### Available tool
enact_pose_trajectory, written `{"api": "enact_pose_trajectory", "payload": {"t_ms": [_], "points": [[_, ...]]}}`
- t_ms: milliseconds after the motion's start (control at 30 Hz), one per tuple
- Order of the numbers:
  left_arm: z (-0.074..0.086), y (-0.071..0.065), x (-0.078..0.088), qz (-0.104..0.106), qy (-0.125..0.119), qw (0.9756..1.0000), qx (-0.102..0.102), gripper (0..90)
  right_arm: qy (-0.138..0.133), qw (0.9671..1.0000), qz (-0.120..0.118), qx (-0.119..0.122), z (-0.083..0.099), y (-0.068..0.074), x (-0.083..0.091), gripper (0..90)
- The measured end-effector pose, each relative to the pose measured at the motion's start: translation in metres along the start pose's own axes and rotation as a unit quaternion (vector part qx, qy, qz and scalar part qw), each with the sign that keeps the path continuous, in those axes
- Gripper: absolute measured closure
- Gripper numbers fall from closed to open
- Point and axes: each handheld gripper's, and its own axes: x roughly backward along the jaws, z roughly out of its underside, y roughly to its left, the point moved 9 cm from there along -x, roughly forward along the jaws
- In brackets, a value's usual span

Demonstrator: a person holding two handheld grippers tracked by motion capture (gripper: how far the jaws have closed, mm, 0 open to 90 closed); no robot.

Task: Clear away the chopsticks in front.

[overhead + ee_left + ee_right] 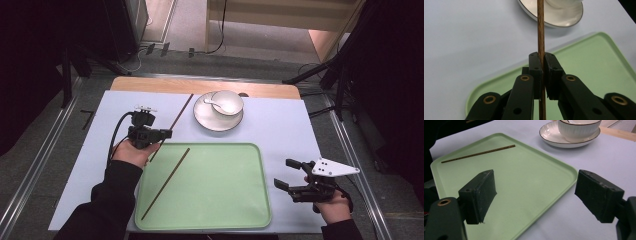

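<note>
The left gripper [159, 133] is clamped tight on a brown chopstick [540, 30], held over the mat just beyond the far left corner of the green tray [250, 220]. A second chopstick [165, 184] already lies slantwise in the tray's left half. The step in hand looks to be carrying the held stick over to join it. The next move would call for bringing it above the tray, lining it up beside the other stick and lowering it before the jaws let go.

The right gripper [289, 176] waits wide open and empty at the tray's near right corner. At the far side, a bowl [227, 102] with a spoon [219, 104] stands on a plate [218, 122].

In the high view the gripper covers the held stick's lower part. In the left gripper view the picture's edges cut off both its ends.
</note>
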Motion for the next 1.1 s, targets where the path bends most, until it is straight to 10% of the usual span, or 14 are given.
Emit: {"api": "enact_pose_trajectory", "payload": {"t_ms": [1100], "points": [[0.118,-0.043,0.008,0.027,0.039,0.9988,-0.01,86.0,-0.001,1.0,-0.001,0.003,-0.002,0.001,-0.002,17.5]]}}
